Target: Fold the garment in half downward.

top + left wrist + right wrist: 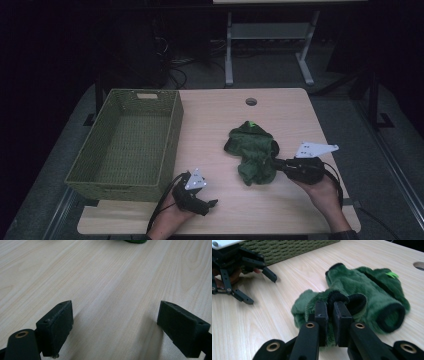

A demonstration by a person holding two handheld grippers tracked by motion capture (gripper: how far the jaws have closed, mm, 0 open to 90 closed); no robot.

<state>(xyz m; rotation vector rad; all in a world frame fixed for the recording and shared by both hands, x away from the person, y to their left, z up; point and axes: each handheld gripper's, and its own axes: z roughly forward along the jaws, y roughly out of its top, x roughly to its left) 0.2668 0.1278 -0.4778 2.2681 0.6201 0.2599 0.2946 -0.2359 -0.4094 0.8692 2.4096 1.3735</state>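
Green fleece garment, one, pinched by right gripper fingers, left gripper fingers spread, one basket.

No writing, brand, number or sign can be read in any of the views. The small bright green tag sewn on the fluffy dark green fleece garment, at the upper right of the right gripper view, is too small and blurred to show any print. The pale rectangular patch on the far rim of the olive woven basket, at the upper left of the high view, looks blank at this size.
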